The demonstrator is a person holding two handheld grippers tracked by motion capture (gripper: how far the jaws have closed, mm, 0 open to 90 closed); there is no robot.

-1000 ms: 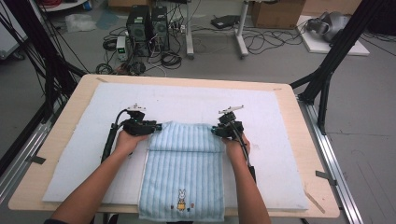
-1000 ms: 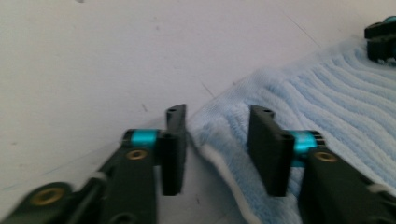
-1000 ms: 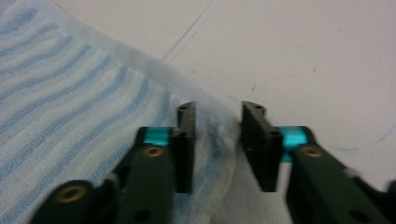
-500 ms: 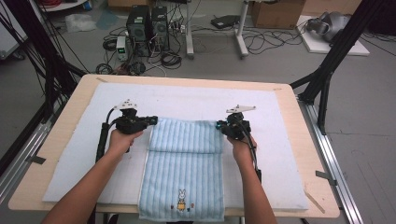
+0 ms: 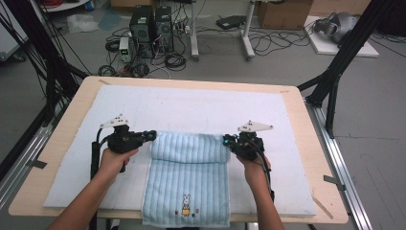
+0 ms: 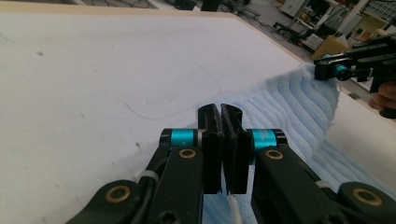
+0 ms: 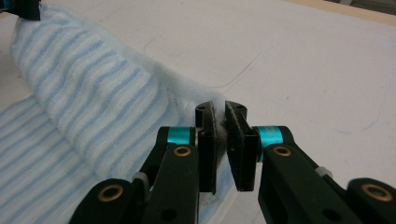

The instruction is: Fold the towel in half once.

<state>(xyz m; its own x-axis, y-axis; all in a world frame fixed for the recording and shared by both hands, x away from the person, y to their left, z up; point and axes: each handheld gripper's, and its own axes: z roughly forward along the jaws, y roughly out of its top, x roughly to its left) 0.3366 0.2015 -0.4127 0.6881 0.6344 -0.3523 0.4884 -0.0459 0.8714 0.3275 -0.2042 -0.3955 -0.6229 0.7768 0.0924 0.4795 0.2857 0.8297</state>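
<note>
A: Your left claw [image 5: 152, 135] is clamped on the left end of the towel [image 5: 187, 187], right at the fold. In the left gripper view its jaws have just been closing and now pinch a thin edge of pale blue cloth.

B: And your right claw [image 5: 226, 141] does the same on the right end of that fold. In the right gripper view [image 7: 219, 122] a tuft of towel [image 7: 93, 93] sits pressed between the two black pads; those jaws have just been closing too.

A: So the towel hangs between your two claws. Its far edge is doubled over into a soft roll, and each end of that roll is in a claw.

B: The rest of the towel lies flat, running from the roll toward you. Its near edge, with the small rabbit picture [image 5: 186, 206], reaches past the near edge of the white mat [image 5: 201, 105].

A: The mat lies under the towel and covers most of the bench [image 5: 72, 110].

B: From your left claw [image 6: 220, 121] the towel [image 6: 299, 107] stretches away to the right, and your right claw holds its far corner there.

A: Your hands sit just outside the towel, one to each side of the roll.
</note>
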